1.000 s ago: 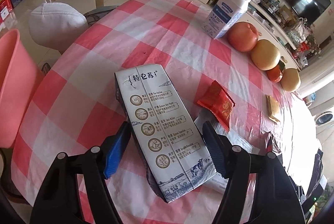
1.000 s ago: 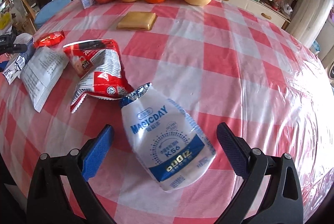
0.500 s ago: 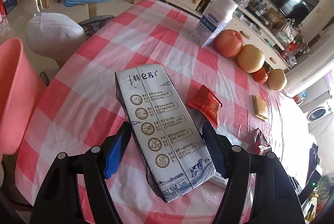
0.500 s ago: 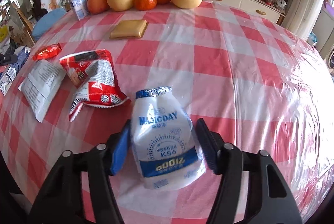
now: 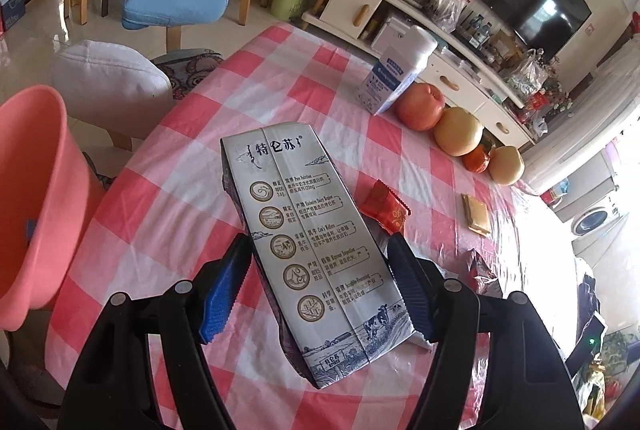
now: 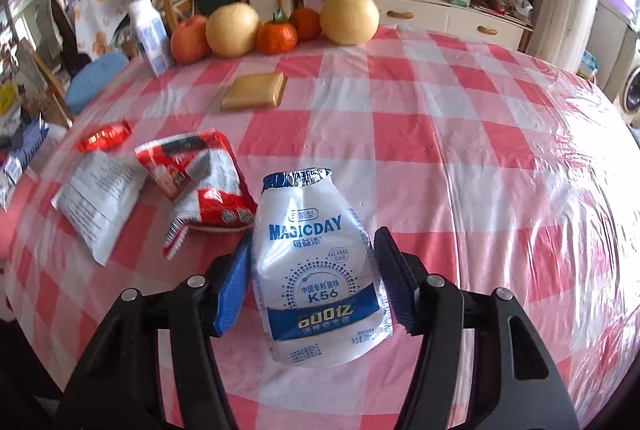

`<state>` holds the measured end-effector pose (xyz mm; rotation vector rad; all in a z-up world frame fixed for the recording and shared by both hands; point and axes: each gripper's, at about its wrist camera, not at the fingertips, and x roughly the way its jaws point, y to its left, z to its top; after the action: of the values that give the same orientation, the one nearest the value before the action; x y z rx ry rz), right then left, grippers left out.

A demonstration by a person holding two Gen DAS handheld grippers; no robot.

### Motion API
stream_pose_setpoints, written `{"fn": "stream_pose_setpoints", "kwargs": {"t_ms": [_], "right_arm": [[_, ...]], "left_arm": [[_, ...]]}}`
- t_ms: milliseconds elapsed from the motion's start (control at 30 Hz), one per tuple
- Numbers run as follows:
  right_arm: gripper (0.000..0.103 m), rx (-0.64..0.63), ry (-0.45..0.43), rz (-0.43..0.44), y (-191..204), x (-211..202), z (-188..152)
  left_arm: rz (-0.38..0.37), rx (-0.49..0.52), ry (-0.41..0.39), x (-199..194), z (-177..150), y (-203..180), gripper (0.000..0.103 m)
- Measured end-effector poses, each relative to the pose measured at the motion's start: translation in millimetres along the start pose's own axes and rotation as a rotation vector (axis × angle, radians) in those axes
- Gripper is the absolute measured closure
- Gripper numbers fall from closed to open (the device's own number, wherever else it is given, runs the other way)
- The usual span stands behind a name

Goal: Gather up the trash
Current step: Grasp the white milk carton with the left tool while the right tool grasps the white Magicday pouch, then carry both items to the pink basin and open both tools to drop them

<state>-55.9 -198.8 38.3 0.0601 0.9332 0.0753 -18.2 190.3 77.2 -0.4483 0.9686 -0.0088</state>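
Right gripper (image 6: 310,284): our jaws have just closed from wide apart onto the yogurt pouch (image 6: 318,270), which a second ago lay loose on the checked tablecloth (image 6: 440,157). Left gripper (image 5: 320,288) clenched on the milk carton (image 5: 308,242), now raised. Both pieces secured; pink bin (image 5: 32,197) at 9 o'clock. Red wrappers remain at 10 o'clock. The bin's inside is cut off.

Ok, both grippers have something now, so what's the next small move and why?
Probably swing the left gripper toward the pink bin and drop the milk carton there: the carton is already clamped and the bin sits at the table's edge. The right gripper, jaws just closed on the yogurt pouch, can follow.
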Motion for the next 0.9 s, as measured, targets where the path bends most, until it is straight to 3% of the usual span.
{"fn": "stream_pose_setpoints", "kwargs": {"t_ms": [167,400,667,900], "right_arm": [[0.042,0.06,-0.061,0.04,3,-16,4],[0.042,0.156,-0.119,0.173,18,-35,11],[0.042,0.165,-0.136,0.348,72,-53,22],[0.042,0.098,-0.115,0.485,143,-64,33]], "left_arm": [[-0.007,0.004,-0.014,-10,1,10,0.032],[-0.031,-0.017,-0.046,-28,6,28,0.032],[-0.05,-0.069,-0.089,-51,12,59,0.032],[-0.054,-0.144,-0.142,-74,19,100,0.032]]}}
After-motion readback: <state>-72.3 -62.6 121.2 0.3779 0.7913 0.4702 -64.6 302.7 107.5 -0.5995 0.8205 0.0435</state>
